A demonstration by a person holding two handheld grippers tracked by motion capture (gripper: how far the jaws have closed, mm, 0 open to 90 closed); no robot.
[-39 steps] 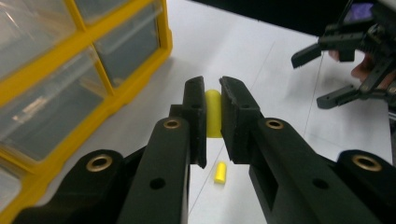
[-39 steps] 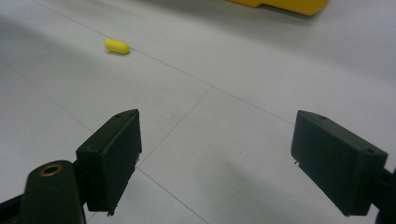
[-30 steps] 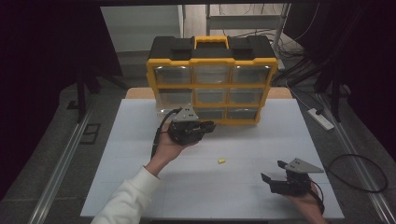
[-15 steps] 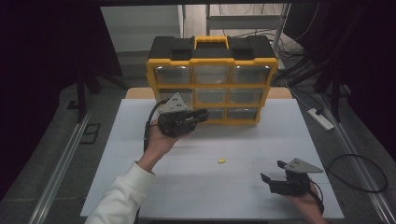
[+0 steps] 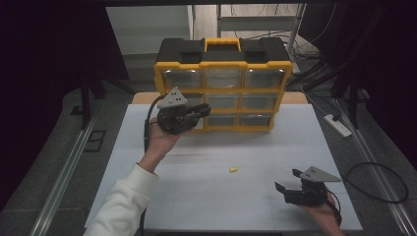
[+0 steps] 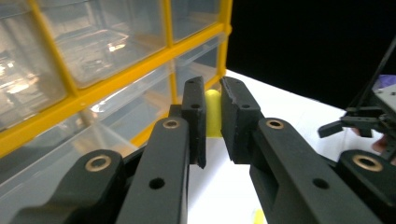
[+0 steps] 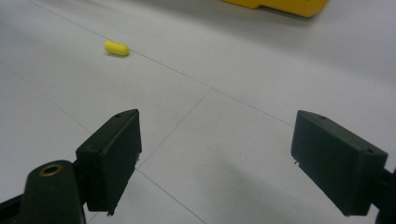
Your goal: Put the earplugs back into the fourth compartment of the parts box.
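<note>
My left gripper (image 5: 202, 111) is raised in front of the left drawers of the yellow and black drawer cabinet (image 5: 223, 49). In the left gripper view its jaws (image 6: 213, 89) are shut on a small pale yellow capsule (image 6: 213, 114), close to the cabinet's clear drawer fronts (image 6: 116, 37). A second yellow capsule (image 5: 233, 169) lies loose on the white table top (image 5: 196, 196); the right gripper view shows that capsule (image 7: 116, 48) ahead and to the left. My right gripper (image 5: 286, 180) rests low near the front right of the table, open, and nothing is between its jaws (image 7: 224, 158).
The cabinet stands upright at the table's back edge, with its clear drawers facing me. A white power strip (image 5: 338, 125) and cables lie on the floor to the right. A metal rail (image 5: 69, 167) runs along the left side.
My left hand has lifted and moved back toward the cabinet, carrying its gripper up to the drawer fronts. The right gripper and the loose capsule have stayed put.
</note>
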